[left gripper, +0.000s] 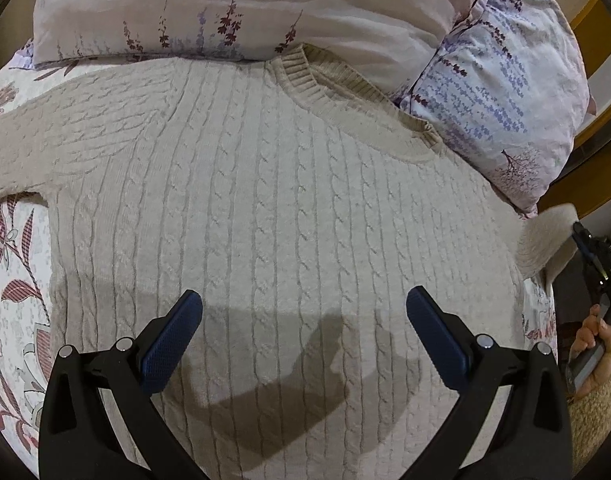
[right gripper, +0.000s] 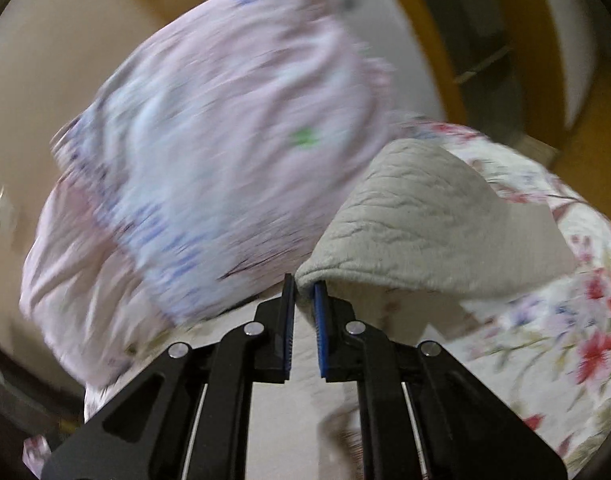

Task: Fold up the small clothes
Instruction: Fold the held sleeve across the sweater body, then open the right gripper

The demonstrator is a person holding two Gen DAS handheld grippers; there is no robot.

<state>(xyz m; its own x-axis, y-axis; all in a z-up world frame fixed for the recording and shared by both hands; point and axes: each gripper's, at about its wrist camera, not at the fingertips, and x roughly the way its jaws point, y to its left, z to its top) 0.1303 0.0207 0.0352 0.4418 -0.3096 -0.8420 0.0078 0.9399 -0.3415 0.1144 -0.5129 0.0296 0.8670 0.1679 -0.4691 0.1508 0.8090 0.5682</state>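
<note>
— One cream cable-knit sweater (left gripper: pixel 265 200) lies flat, front up, on the bed (left gripper: pixel 13 264), collar against two floral pillows (left gripper: pixel 505 92).
— And the grippers?
— Left hand-held gripper (left gripper: pixel 304 312) hovers above the sweater's body, jaws wide, empty. Right hand-held gripper (right gripper: pixel 304 284) pinches the sleeve (right gripper: pixel 417 216), lifted at the bed's right edge.

Cream cable-knit sweater (left gripper: pixel 265 200) on a white bedspread (left gripper: pixel 13 264) with red-pink flowers; at twelve o'clock, pale pink pillows (left gripper: pixel 505 92) printed with purple sprigs; gripper pads (left gripper: pixel 171 344) are blue.
</note>
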